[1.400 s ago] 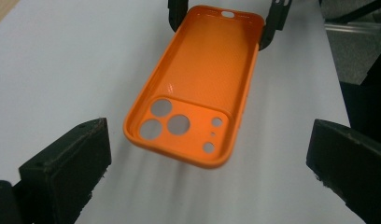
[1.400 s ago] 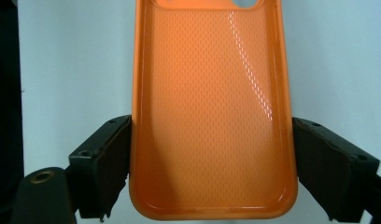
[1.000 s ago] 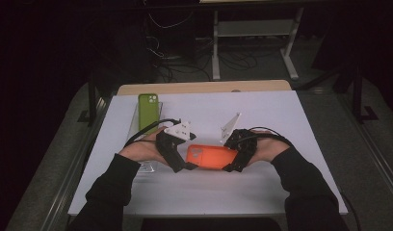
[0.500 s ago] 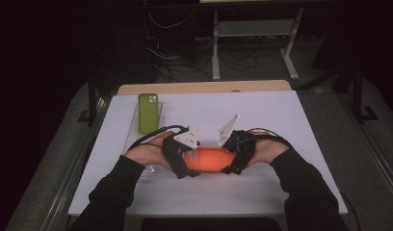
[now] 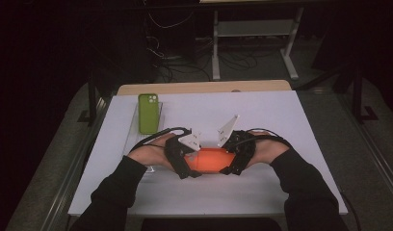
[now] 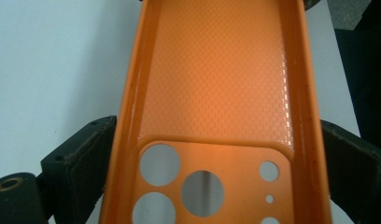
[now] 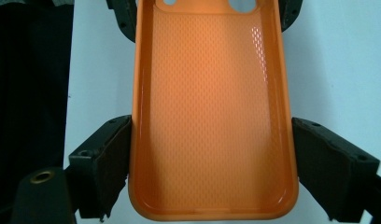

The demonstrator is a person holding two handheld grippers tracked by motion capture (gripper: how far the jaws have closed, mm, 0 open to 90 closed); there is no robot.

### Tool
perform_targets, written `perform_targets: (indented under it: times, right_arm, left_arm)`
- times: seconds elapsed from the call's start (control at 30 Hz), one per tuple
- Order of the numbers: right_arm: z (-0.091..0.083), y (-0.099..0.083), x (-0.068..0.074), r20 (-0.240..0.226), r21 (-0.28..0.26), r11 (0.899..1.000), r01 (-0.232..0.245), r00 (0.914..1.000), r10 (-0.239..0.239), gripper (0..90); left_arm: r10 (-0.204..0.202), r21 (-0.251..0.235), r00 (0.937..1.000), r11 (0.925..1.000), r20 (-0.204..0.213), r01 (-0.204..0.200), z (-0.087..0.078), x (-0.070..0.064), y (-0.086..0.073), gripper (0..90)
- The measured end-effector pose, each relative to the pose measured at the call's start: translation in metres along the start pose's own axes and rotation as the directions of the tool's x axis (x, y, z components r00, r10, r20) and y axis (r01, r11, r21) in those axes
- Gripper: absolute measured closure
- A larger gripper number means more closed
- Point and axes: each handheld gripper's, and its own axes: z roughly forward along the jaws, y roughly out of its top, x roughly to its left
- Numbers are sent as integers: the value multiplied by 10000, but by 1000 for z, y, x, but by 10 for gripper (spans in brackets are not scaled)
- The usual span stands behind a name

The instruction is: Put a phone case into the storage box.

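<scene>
Orange phone case (image 5: 211, 160) held over the white table (image 5: 281, 120) between 2 grippers, near the front edge. Left gripper (image 5: 184, 159) is clamped across the camera-cutout end (image 6: 207, 186); right gripper (image 5: 237, 156) is clamped across the plain end (image 7: 212, 140). A green phone (image 5: 148, 113) lies well apart at rear left
</scene>
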Motion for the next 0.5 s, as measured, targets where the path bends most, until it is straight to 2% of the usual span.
perform_targets:
  times: [0.1, 0.13, 0.27, 0.4, 0.5]
  right_arm:
    - [-1, 1, 1, -13, 38, 9999, -112, 9999, 112, 151]
    - [-1, 1, 1, -11, -39, 10000, -8, 10000, 8, 151]
    - [-2, 0, 1, 44, -38, 10000, -6, 10000, 6, 151]
    - [-3, 0, 1, -26, -45, 10000, -37, 10000, 37, 151]
    - [-2, 0, 1, -64, -15, 10000, -43, 10000, 42, 151]
  left_arm:
    - [-88, -93, 10000, 9999, -20, 88, 0, 0, 0, 78]
    - [-87, -88, 10000, 9999, -12, 87, 0, 0, 0, 81]
    - [81, -4, 10000, 10000, 53, -81, -2, 0, 0, 128]
    - [60, -76, 10000, 10000, 76, -59, -1, -1, 0, 137]
    - [167, 65, 9998, 9998, 125, -167, -1, 0, 0, 145]
